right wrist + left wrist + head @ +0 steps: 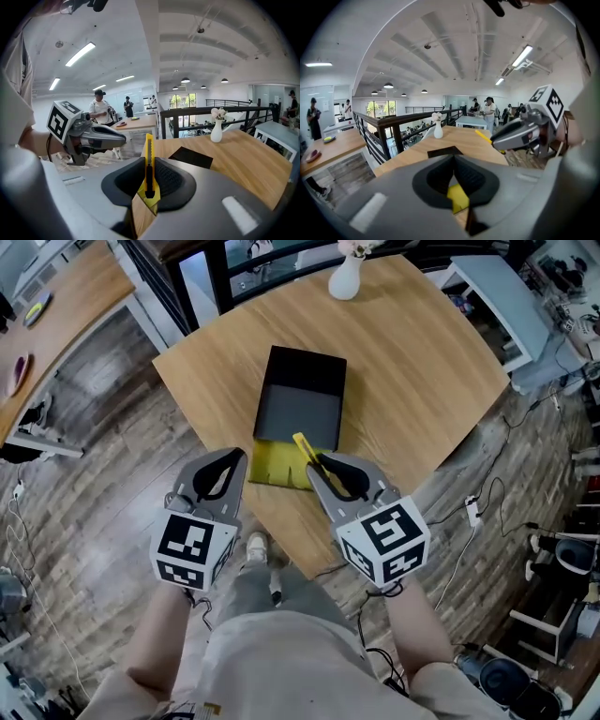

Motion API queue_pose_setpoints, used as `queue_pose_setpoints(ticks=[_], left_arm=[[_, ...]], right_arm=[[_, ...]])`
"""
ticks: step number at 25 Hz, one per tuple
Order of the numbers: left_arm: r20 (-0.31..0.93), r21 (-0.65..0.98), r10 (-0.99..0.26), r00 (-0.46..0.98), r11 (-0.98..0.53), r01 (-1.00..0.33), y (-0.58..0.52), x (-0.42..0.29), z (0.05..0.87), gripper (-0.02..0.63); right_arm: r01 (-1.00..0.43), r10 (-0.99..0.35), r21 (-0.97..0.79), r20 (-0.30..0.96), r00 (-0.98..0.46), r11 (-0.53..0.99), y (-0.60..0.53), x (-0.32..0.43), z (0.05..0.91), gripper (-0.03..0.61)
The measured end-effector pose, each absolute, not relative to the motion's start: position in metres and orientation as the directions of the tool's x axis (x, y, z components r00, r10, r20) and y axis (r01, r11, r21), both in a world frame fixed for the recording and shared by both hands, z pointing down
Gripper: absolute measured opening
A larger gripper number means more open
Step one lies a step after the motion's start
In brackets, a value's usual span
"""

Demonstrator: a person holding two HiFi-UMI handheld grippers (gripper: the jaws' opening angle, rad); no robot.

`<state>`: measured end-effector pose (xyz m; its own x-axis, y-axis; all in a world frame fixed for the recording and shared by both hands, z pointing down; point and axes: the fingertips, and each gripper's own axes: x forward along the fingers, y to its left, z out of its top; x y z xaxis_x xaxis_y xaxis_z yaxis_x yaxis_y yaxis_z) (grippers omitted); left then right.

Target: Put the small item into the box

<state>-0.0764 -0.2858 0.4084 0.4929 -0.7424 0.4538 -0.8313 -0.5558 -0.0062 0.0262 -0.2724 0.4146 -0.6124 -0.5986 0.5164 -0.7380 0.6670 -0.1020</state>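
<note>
A black open box (300,399) lies on the round wooden table (412,362), with a yellow flap (272,467) folded out at its near end. My right gripper (317,468) is shut on a yellow utility knife (305,448), held just above that flap and pointing towards the box. In the right gripper view the knife (149,164) stands upright between the jaws, with the box (191,157) ahead. My left gripper (236,457) hovers at the flap's left edge, shut and holding nothing. In the left gripper view the flap (458,198) shows through the jaws.
A white vase (345,277) with flowers stands at the table's far edge. The near table edge runs right under both grippers. A railing and a second wooden table (56,324) lie beyond on the left, and cables and equipment cover the floor on the right (487,512).
</note>
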Motion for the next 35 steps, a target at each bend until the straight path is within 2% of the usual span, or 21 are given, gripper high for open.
queue_pose_setpoints(ticks=[20, 24, 35], left_arm=[[0.655, 0.128, -0.575, 0.490, -0.555, -0.822, -0.323, -0.081, 0.551, 0.003], [0.692, 0.128, -0.538, 0.482, -0.565, -0.815, -0.324, -0.081, 0.578, 0.003], [0.733, 0.176, -0.480, 0.483, -0.552, -0.815, -0.324, -0.084, 0.620, 0.003]], right_arm=[[-0.676, -0.400, -0.151, 0.706, -0.584, 0.722, -0.315, 0.006, 0.565, 0.061], [-0.656, -0.385, -0.103, 0.738, -0.555, 0.748, -0.320, 0.004, 0.586, 0.063], [-0.585, -0.252, -0.117, 0.823, -0.509, 0.802, -0.319, -0.007, 0.651, 0.063]])
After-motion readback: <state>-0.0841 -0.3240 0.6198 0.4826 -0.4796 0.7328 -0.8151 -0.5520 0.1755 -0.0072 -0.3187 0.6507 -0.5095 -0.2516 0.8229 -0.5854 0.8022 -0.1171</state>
